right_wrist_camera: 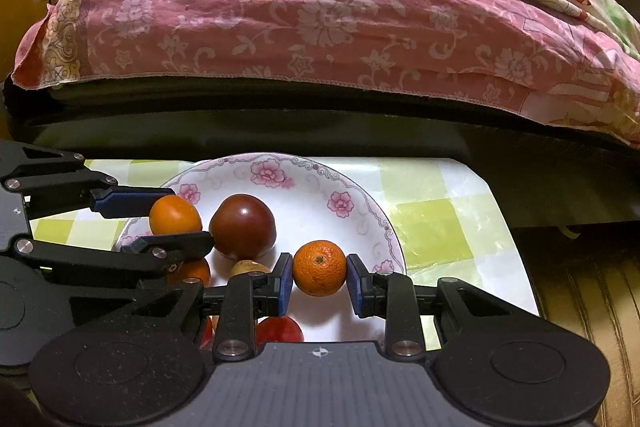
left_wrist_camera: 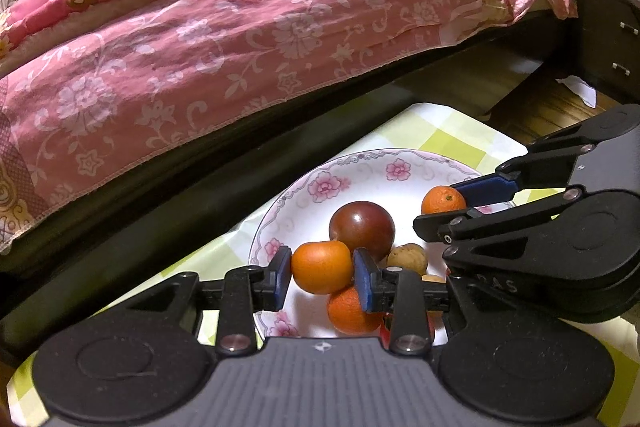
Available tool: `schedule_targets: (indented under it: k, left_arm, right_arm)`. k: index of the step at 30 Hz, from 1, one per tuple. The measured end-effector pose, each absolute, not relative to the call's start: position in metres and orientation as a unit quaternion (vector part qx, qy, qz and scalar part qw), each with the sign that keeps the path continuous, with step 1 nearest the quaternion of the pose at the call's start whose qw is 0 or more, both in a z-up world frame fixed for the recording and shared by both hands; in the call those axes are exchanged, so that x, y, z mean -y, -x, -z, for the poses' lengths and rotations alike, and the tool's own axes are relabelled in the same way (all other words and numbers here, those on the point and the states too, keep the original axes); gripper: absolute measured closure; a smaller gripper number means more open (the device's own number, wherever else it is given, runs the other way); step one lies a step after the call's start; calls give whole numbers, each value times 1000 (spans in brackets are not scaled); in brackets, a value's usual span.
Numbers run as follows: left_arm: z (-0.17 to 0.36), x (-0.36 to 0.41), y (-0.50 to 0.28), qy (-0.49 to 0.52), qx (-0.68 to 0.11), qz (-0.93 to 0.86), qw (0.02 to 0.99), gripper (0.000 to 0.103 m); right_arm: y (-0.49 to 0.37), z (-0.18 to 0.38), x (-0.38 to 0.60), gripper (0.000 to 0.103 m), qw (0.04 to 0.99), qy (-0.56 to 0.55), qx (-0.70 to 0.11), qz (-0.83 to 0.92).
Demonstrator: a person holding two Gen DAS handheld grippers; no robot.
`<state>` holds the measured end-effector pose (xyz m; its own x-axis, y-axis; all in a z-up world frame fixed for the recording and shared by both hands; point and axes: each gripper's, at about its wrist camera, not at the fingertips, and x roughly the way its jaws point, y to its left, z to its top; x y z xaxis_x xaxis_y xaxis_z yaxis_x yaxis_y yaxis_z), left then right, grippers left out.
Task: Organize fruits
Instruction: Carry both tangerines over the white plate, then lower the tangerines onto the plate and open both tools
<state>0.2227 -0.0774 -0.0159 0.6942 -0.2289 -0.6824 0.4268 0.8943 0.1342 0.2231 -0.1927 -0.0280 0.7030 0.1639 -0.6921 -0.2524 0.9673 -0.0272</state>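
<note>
The plate [right_wrist_camera: 360, 211] looks like glossy glazed ceramic. The dark plum [right_wrist_camera: 242, 225] shines smooth; the mandarin [right_wrist_camera: 319, 268] has pitted, matt peel. The tabletop [right_wrist_camera: 440, 223] wears shiny plastic sheeting, the bed [right_wrist_camera: 320, 27] soft cloth.

plate [right_wrist_camera: 352, 187]: white, pink flowers, grey scroll rim
oranges [right_wrist_camera: 319, 268]: bright orange
round fruit [right_wrist_camera: 242, 225]: dark red-brown
small fruit [left_wrist_camera: 407, 258]: tan
surface [right_wrist_camera: 432, 227]: lime-green and white checks
bedspread [left_wrist_camera: 224, 59]: pink, pale floral print
pads [left_wrist_camera: 283, 273]: blue
hand-held gripper [left_wrist_camera: 322, 273]: black, grey base
</note>
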Motion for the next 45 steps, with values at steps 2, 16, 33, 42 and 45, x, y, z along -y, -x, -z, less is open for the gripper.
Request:
schedule_targets:
  k: [2,16,33,42,45]
  left_arm:
    - [16,77,-223,-143,-346,179,910,61]
    - [4,72,-220,-132,-337,169,917,60]
    - [-17,65,-196,-127,-328,155,923,52]
    - [-27,61,-168,-123,-324,148,926,38]
    - [-28,57,-160,-116,-325,145,927,35]
  right_arm:
    - [-223,28,193,78,922,58,-366,-114]
    - [-213,24,198,74,927,45,-355,-115]
    - [-198,-1,215,72,937,15,-337,-94]
    - [-173,-10,220,70,936,5,-340,-84]
    - [-162,-11,217,69,936,1,-341,-86]
